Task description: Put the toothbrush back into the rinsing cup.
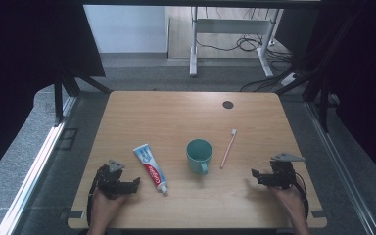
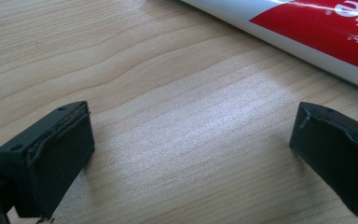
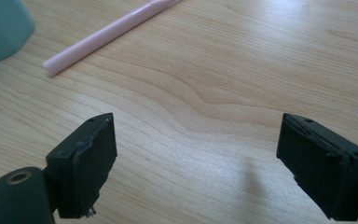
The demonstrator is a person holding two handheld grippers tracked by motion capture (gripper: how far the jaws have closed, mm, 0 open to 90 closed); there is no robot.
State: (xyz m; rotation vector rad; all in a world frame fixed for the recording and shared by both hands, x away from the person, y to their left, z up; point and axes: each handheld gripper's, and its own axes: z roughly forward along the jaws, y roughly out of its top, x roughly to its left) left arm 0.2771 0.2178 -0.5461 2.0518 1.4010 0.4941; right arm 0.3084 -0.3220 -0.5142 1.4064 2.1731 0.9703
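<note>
Wooden table [image 1: 254,122], toothpaste tube [image 1: 150,168] beside left gripper [image 1: 136,182]

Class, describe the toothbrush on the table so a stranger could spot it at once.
Start at the wooden table, then find the teal mug near its middle. Just right of the mug lies the toothbrush: a thin pink stick with a white head, far slimmer than the toothpaste tube.
</note>
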